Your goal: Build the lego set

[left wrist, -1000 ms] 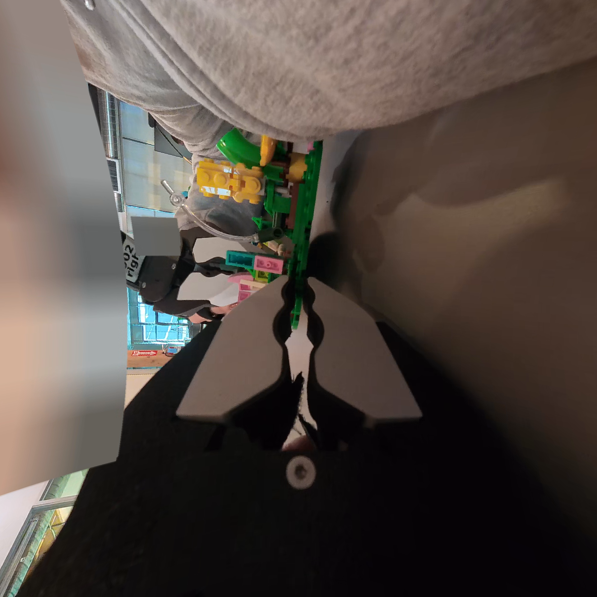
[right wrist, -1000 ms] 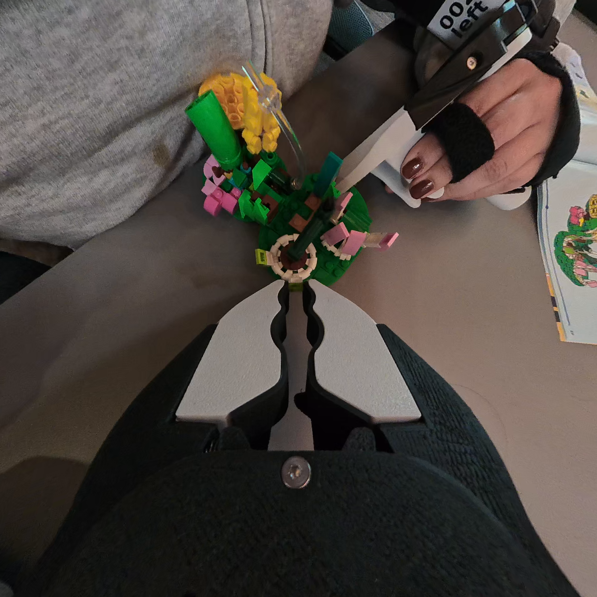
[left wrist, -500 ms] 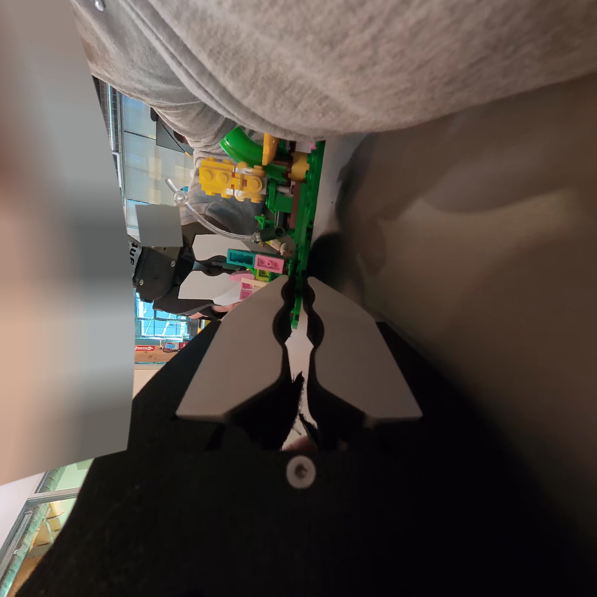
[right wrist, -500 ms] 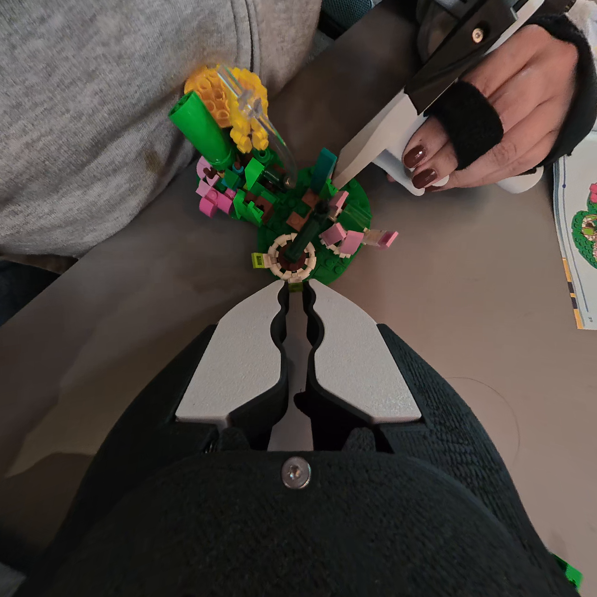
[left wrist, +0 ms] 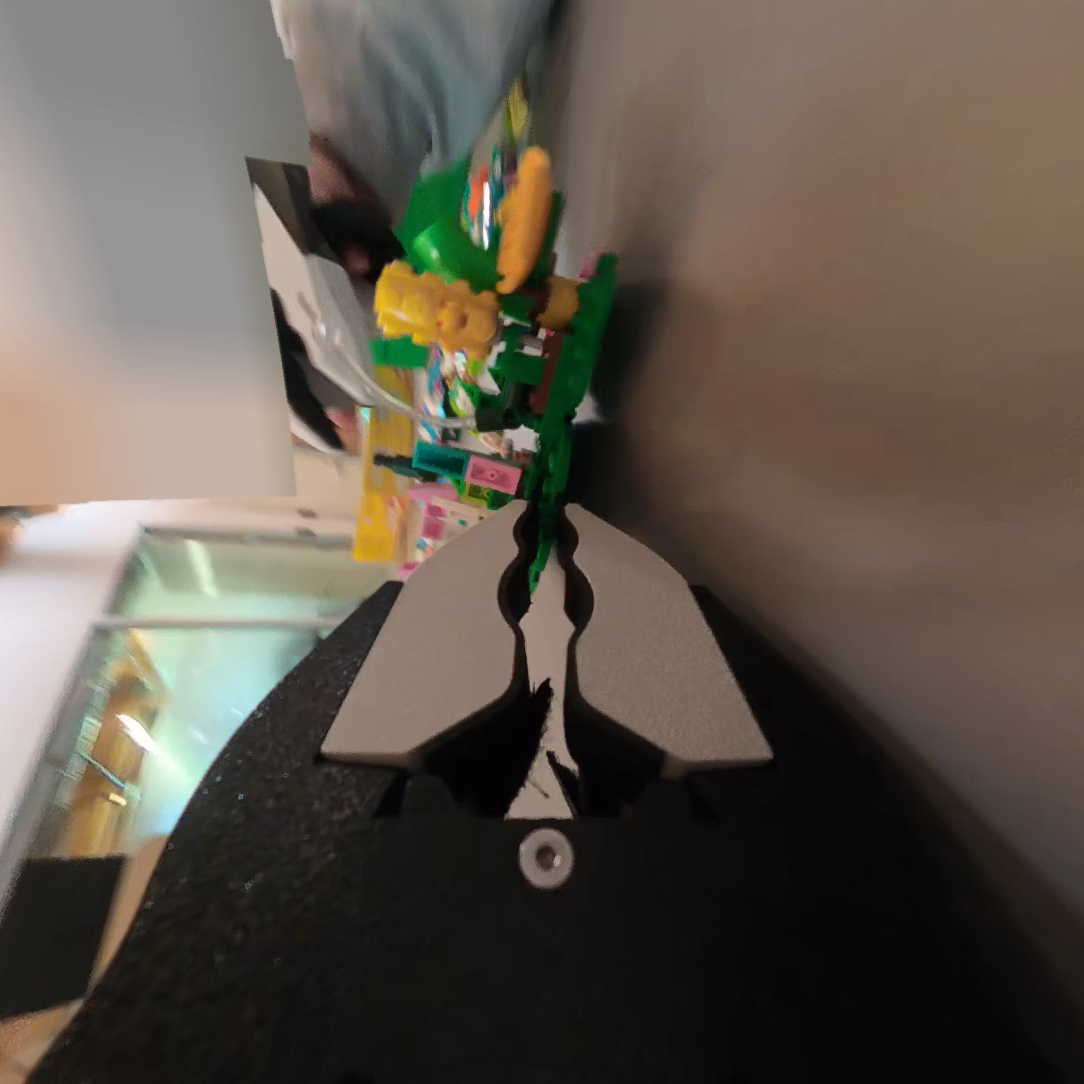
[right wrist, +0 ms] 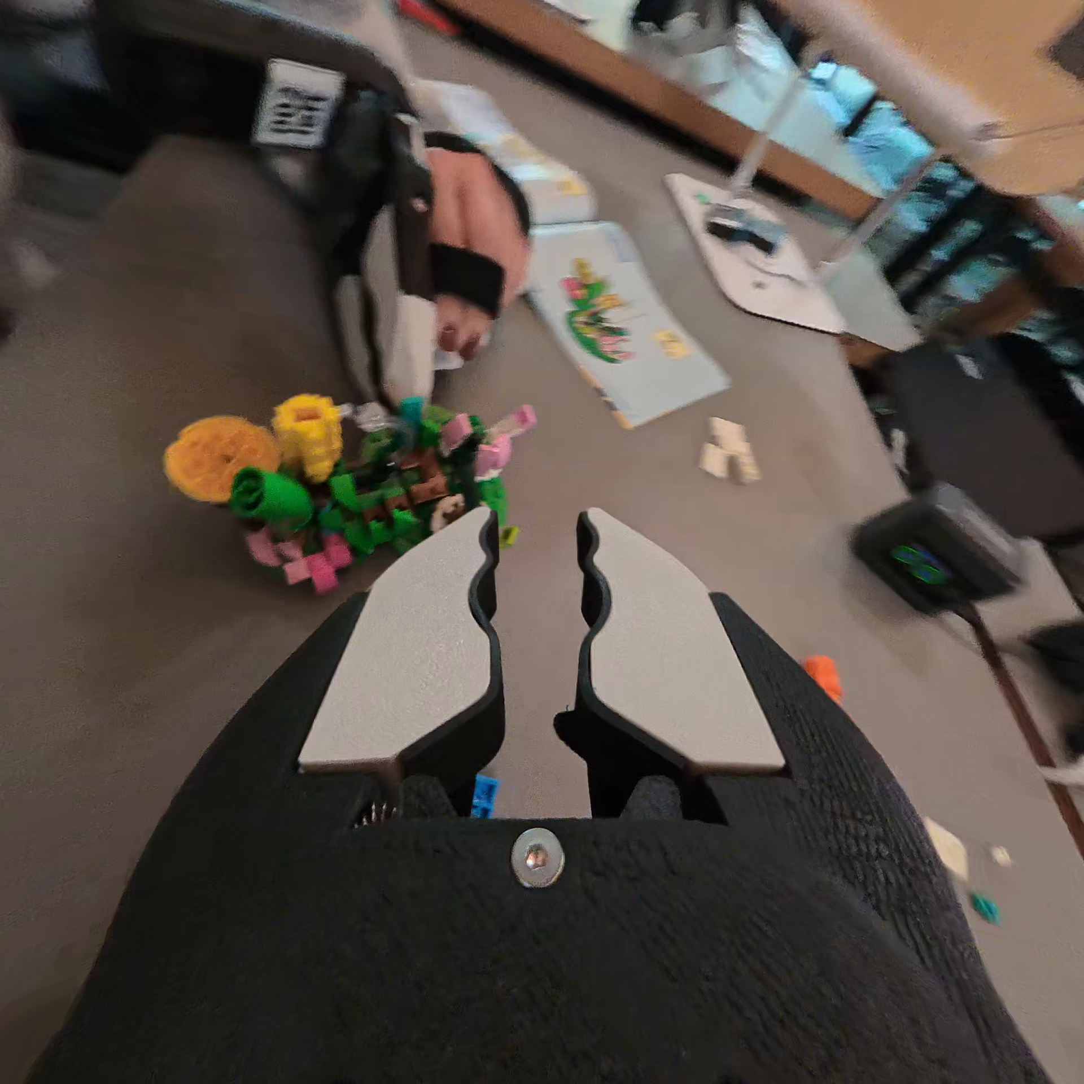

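Observation:
The lego model (right wrist: 381, 481) stands on the grey table: a round green base plate with a yellow flower (right wrist: 308, 434), an orange flower (right wrist: 217, 457), a green tube and pink pieces. My left gripper (left wrist: 545, 510) is shut on the edge of the green base plate (left wrist: 566, 375). In the right wrist view it (right wrist: 405, 375) reaches the model's far side, held by a hand. My right gripper (right wrist: 535, 519) is open and empty, just right of the model's near edge and above the table. A small lime piece (right wrist: 509, 535) lies by its left fingertip. Both views are blurred.
An instruction booklet (right wrist: 622, 317) lies behind the model to the right. Cream bricks (right wrist: 727, 451), an orange piece (right wrist: 824, 674), a blue piece (right wrist: 485, 795) and a teal piece (right wrist: 985, 908) lie loose. A black device (right wrist: 932, 551) stands at the table's right edge. The tips of one gripper are about 10 centimeters away from the tips of the other.
My right gripper has opened and drawn back and to the right of the model. The left gripper stays shut on the base plate and has swung with it away from the grey sweater.

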`<state>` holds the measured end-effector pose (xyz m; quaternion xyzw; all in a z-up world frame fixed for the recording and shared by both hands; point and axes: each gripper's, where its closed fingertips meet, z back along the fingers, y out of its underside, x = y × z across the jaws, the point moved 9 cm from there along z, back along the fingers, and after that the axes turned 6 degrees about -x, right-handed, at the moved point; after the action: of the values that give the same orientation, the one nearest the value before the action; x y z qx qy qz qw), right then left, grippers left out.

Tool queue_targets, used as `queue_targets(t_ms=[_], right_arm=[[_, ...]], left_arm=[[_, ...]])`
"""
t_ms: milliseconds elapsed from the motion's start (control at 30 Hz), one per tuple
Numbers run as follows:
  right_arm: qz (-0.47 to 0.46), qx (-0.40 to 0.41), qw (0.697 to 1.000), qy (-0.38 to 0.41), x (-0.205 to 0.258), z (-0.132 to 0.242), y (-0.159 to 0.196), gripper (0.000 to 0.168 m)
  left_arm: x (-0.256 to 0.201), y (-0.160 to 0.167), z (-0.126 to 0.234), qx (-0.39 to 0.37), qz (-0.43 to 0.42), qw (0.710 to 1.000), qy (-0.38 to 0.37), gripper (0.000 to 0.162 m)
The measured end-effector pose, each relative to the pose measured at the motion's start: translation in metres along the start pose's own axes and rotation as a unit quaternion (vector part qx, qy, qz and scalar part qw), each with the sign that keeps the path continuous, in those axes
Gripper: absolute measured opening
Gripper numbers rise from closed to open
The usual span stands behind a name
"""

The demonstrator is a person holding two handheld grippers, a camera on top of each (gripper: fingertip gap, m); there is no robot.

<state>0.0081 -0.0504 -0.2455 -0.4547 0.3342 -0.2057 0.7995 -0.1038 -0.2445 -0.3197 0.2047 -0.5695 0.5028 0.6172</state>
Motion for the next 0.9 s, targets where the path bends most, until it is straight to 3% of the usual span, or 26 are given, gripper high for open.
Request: queue_targets(t_ms=[233,367,500,567,700,833,900], right_arm=[[-0.029,0.014,0.976,0.215,-0.018,-0.003,0.008,0.020],[-0.061,-0.022,0.950,0.307,-0.022,-0.011,0.011,0.019],[-0.093,-0.059,0.923,0.369,-0.015,-0.011,0.011,0.019],[-0.092,-0.082,0.910,0.397,-0.009,-0.008,0.008,0.018],[-0.092,-0.119,0.886,0.439,-0.002,-0.002,0.003,0.015],[-0.104,-0.164,0.868,0.457,0.004,-0.002,0.000,0.013],[-0.074,-0.160,0.860,0.480,0.006,0.000,-0.001,0.012]], left_arm=[[0.009,0.002,0.000,0.046,0.103,0.993,0.032,0.029],[0.009,-0.009,0.011,0.039,0.148,0.986,0.064,0.037],[0.019,-0.020,0.030,0.056,0.284,0.955,0.071,0.052],[0.020,-0.024,0.042,0.053,0.342,0.938,0.030,0.057],[0.021,-0.022,0.071,0.108,0.399,0.903,-0.114,0.046],[0.024,-0.007,0.093,0.223,0.478,0.832,-0.173,0.071],[0.027,-0.003,0.107,0.255,0.494,0.800,-0.227,0.073]])
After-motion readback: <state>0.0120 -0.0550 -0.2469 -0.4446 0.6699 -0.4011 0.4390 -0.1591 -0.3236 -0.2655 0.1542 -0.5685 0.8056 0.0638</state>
